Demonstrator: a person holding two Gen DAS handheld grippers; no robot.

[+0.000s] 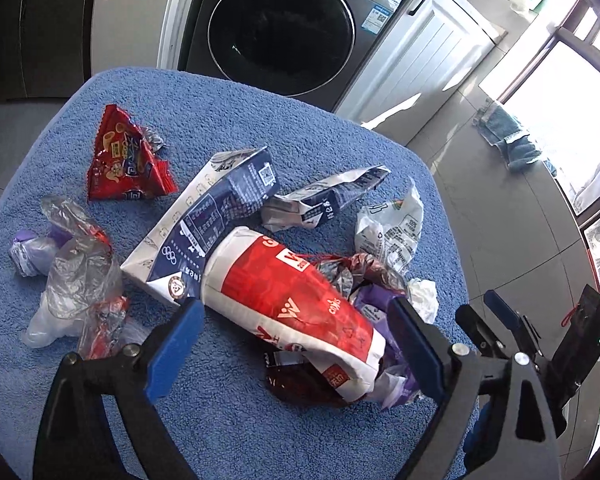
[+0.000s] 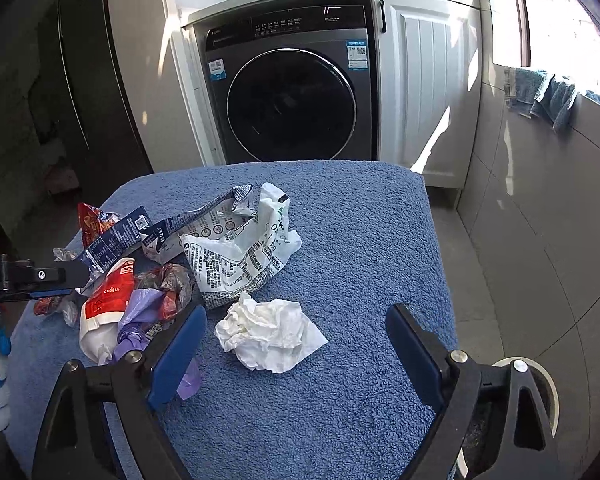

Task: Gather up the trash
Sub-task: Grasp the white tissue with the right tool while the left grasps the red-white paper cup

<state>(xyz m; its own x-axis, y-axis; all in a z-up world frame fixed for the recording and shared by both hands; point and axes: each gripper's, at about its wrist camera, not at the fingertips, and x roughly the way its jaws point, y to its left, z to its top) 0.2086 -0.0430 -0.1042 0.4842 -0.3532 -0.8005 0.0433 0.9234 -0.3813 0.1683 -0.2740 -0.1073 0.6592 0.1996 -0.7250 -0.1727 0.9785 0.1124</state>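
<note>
White crumpled tissue [image 2: 270, 334] lies on the blue towel [image 2: 360, 240] between your right gripper's [image 2: 296, 354] spread fingers (left gripper [image 1: 296, 346] equally released around the red-and-white bag [image 1: 296, 304]), so lower and pinch.

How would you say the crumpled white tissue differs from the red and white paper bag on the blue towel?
The white tissue is plain, unprinted and balled up; the red and white paper bag is printed, elongated and lies on its side. The tissue lies apart between the right gripper's open fingers; the bag lies among other wrappers between the left gripper's. Both rest on the blue towel.
</note>
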